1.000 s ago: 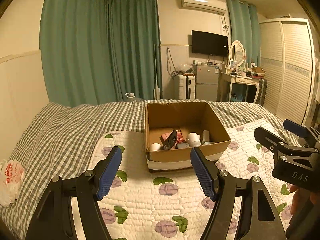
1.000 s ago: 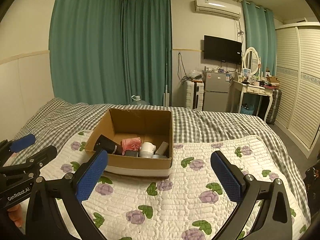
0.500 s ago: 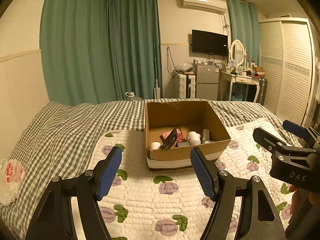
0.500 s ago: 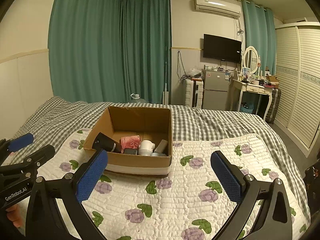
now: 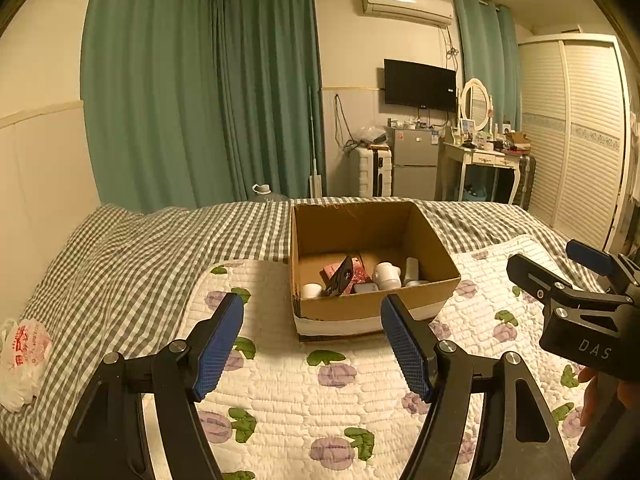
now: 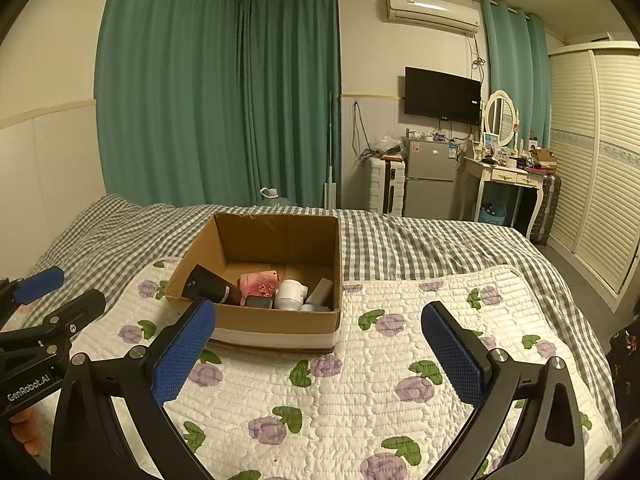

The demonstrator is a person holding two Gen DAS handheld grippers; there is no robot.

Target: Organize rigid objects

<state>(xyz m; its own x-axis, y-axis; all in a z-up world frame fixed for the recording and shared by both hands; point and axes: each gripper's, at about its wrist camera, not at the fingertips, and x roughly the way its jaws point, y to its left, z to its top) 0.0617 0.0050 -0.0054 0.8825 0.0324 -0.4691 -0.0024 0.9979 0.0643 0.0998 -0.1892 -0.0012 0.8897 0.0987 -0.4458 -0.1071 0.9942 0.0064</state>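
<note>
Rigid objects (image 6: 276, 290) are seen gathered in a cardboard box (image 6: 276, 322) on the quilt (image 6: 360, 392), toward the bed's (image 6: 420, 244) middle. They are judged light, hard and perhaps slick; the black tube (image 6: 210, 290) is best taken across its body. Both the left hand-held gripper (image 5: 312, 344) and the right hand-held gripper (image 6: 318, 350) are held apart, empty, short of the box.

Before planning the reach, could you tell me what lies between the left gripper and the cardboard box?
Only bare floral quilt lies between the left gripper and the cardboard box, as the left wrist view shows.
</note>
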